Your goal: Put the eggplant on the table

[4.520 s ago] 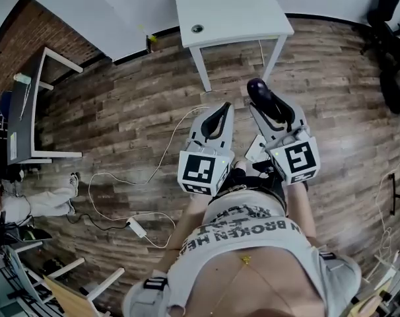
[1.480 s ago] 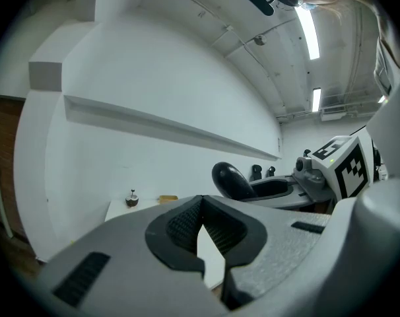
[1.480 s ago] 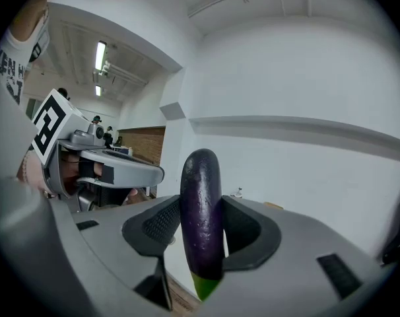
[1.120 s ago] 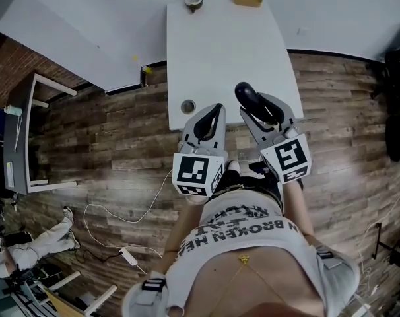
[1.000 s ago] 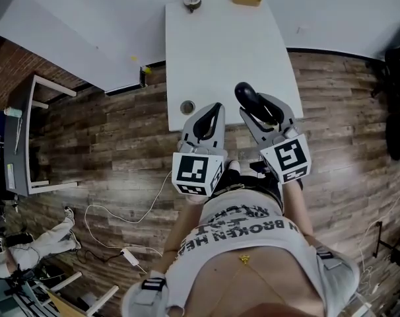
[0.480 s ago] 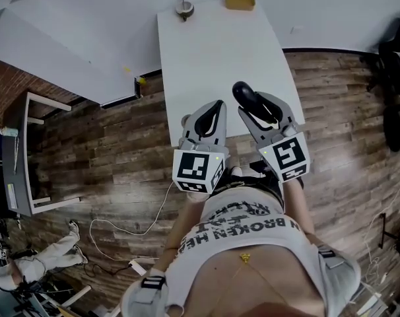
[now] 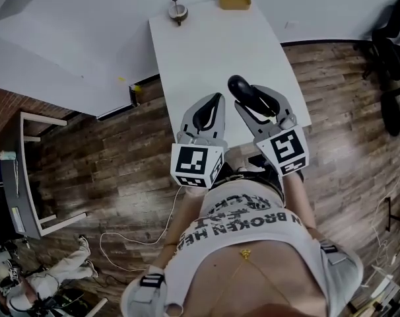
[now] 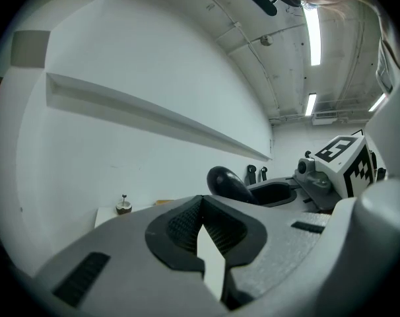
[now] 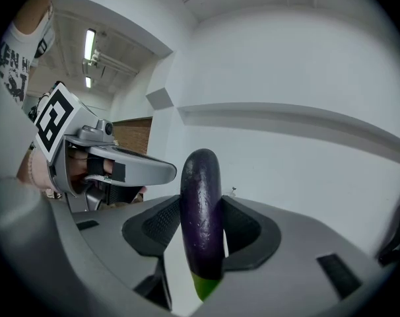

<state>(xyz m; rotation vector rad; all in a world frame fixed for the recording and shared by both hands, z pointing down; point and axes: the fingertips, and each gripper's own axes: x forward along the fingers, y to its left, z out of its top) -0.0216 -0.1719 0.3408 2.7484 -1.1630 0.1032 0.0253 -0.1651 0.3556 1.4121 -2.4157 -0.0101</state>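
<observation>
A dark purple eggplant point(image 7: 241, 90) stands upright between the jaws of my right gripper point(image 7: 253, 102), which is shut on it. In the right gripper view the eggplant point(image 9: 201, 203) fills the gap between the black pads, with its green stem end at the bottom. My left gripper point(image 7: 216, 100) is beside it on the left, shut with nothing in it; its pads point(image 8: 180, 226) meet at the tips. Both grippers hang over the near end of the white table point(image 7: 206, 51). The left gripper view shows the eggplant point(image 8: 228, 183) off to the right.
At the table's far end sit a small round thing with a stem point(image 7: 177, 10) and a yellow block point(image 7: 234, 0). Black chairs point(image 7: 393, 25) stand at the right. A desk point(image 7: 20, 177) is at the left, and a white cable point(image 7: 137, 238) lies on the wooden floor.
Both grippers have come forward together, from the table's near edge to over its near end. The eggplant stays in the right gripper. The left gripper stays shut.
</observation>
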